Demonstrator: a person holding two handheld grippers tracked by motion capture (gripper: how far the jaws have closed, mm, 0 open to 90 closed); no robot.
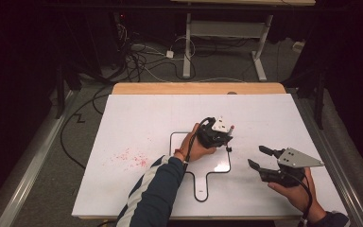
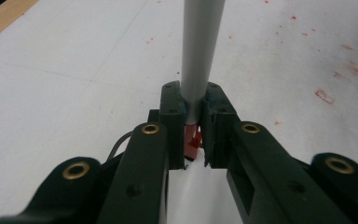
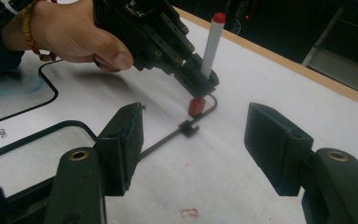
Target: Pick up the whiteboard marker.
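Right gripper jaws stand wide and empty, while left gripper clamps the marker upright.

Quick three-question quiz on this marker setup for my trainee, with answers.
1. True or false: the left gripper is shut on the marker.
2. What colour is the marker's tip?
3. The right gripper is: A) open, holding nothing; B) shut on the board; C) holding the marker.

Key: 1 true. 2 red. 3 A.
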